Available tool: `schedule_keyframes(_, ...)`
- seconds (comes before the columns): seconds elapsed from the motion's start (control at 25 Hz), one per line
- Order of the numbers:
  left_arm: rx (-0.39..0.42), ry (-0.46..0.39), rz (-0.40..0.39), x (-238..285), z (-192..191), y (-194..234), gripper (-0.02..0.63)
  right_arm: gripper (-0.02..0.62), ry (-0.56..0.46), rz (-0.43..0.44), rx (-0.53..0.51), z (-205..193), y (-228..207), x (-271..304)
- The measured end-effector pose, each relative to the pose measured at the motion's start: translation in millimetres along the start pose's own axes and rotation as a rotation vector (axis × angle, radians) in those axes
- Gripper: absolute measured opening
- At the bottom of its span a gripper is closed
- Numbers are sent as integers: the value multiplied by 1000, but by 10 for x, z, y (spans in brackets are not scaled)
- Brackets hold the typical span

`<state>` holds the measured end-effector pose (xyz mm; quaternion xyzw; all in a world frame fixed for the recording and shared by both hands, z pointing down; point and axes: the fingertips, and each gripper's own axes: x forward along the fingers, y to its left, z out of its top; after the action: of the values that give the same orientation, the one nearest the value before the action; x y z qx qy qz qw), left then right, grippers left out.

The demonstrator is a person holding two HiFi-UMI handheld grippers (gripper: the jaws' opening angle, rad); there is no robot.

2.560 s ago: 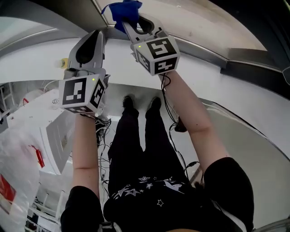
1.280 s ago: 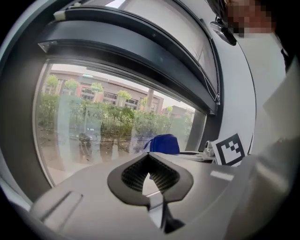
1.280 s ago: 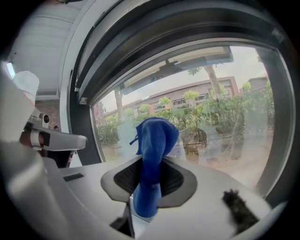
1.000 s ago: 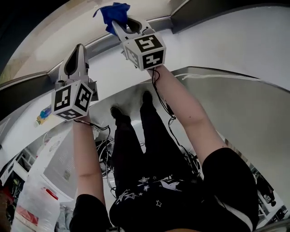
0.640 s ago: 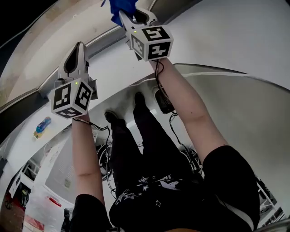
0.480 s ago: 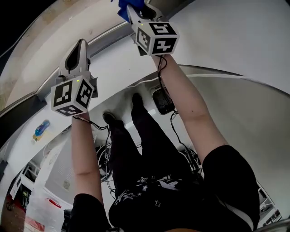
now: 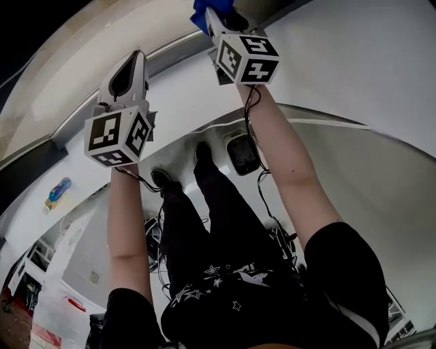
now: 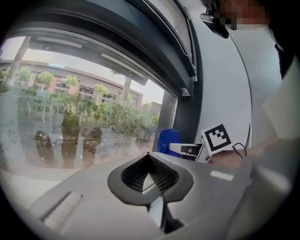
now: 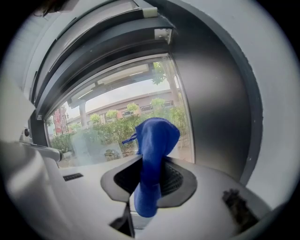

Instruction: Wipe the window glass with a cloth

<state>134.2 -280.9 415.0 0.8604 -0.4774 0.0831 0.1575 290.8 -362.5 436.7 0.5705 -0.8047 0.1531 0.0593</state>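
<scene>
Standing at the window, reaching both bare arms forward and up out of short dark sleeves. Stretching the right forearm almost straight and carrying the right gripper to the very top edge of the head view, above and to the right of the other one. Pinching a blue cloth between the right jaws: gripping it across the middle, letting a rounded bunch stand up past the jaw tips and a shorter tail hang down behind them. Holding that bunch in front of the window glass, near the pane's right edge and just beside the dark upright frame; not showing clearly whether touching the pane or only close to it.

Raising the left forearm more steeply, lower and to the left, and pointing the left gripper up toward the same pane. Pressing the left jaws together with the tips meeting, gripping nothing, leaving only the ribbed hollow behind the tips open. Looking out from there through the glass at shrubs, trees and a long building, and catching the cloth and the right marker cube off to the right by the frame. Turning the left marker cube toward the head camera.

Standing with both dark-trousered legs close together, shoes pointing at the white wall under the window, and trailing a black cable down along the right arm.
</scene>
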Motion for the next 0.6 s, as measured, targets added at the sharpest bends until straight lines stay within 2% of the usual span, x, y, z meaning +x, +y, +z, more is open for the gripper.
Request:
schedule_keyframes(0.28,-36,9,127,-655,-271,685,9,89,39,98,-37,-250,822,-20)
schedule_keyframes(0.6,-100,11,281,-1746,-739,1650,9,89,91,349,-101,-782,2595,131)
